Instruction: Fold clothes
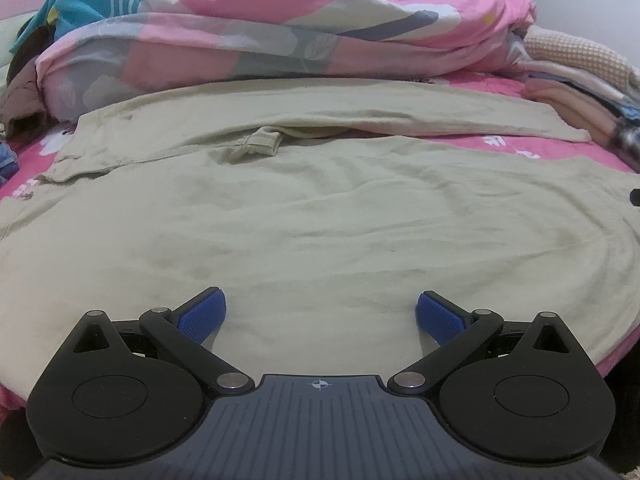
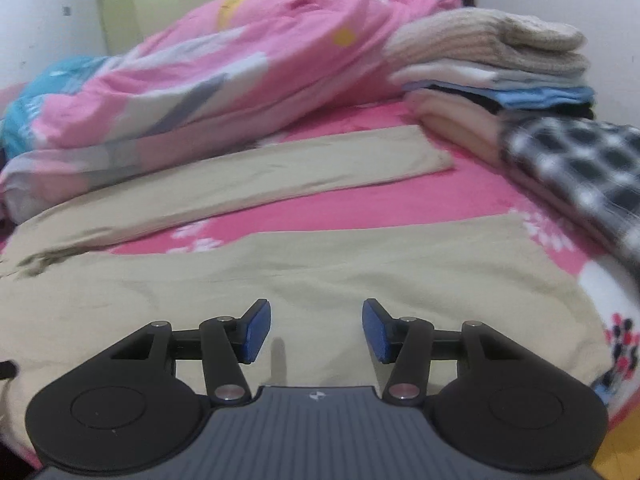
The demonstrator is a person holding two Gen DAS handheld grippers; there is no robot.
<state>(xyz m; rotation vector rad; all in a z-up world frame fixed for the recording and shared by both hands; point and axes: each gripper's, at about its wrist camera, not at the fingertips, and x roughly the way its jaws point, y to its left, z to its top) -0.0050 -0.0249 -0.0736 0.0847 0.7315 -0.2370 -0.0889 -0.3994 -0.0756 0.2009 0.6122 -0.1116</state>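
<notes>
Soft, even indoor light; right view motion-blurred, perhaps slightly; fisheye edges bend.

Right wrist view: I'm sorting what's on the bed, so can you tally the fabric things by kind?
Beige trousers: 1
Pink patterned quilt: 1
Stack of folded clothes: 1
Black-and-white checked garment: 1
Total: 4
</notes>
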